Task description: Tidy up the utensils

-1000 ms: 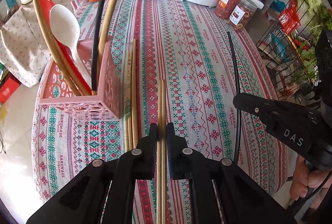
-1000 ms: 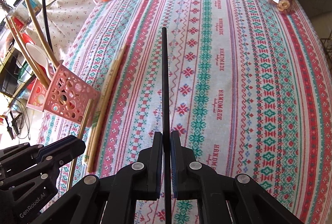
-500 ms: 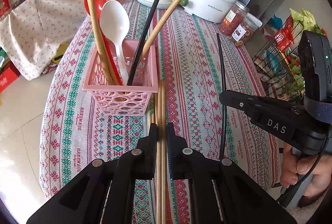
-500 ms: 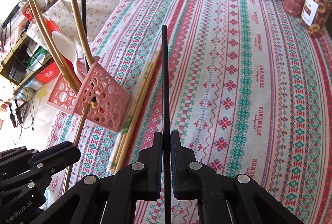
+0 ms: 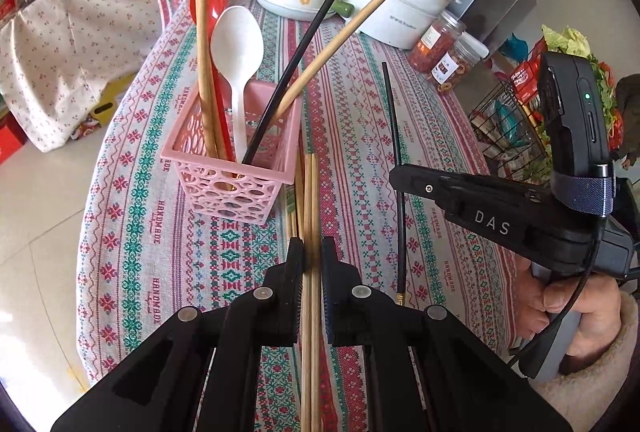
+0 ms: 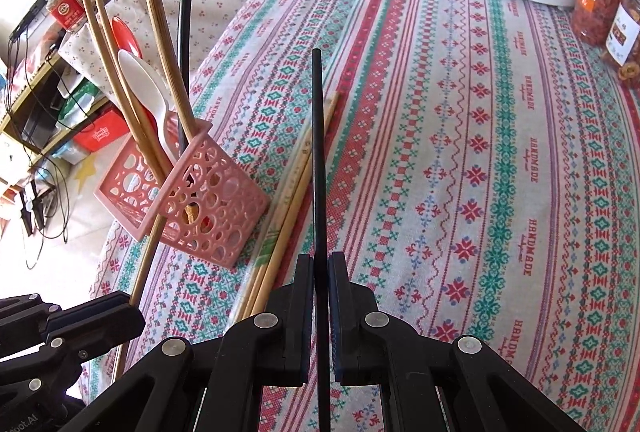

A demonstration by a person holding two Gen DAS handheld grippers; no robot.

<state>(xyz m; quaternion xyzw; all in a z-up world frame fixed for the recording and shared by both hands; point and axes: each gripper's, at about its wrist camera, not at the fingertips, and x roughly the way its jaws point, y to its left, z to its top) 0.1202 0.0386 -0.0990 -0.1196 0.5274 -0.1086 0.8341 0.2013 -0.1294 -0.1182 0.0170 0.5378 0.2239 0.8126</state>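
Left tongs (image 5: 311,252) clamped on a pair of light bamboo chopsticks (image 5: 310,192), tips aimed at the pink perforated plastic utensil basket (image 5: 236,184), likely lined up for dropping in. Right tongs (image 6: 321,268) clamped on a single black chopstick (image 6: 318,152), held clear above the striped embroidered tablecloth surface (image 6: 480,152), probably waiting its turn. Basket sits near the surface's left edge, holding a white plastic spoon (image 5: 238,44) and upright chopsticks. Loose wooden chopsticks (image 6: 296,168) lie just beside it, unsorted.
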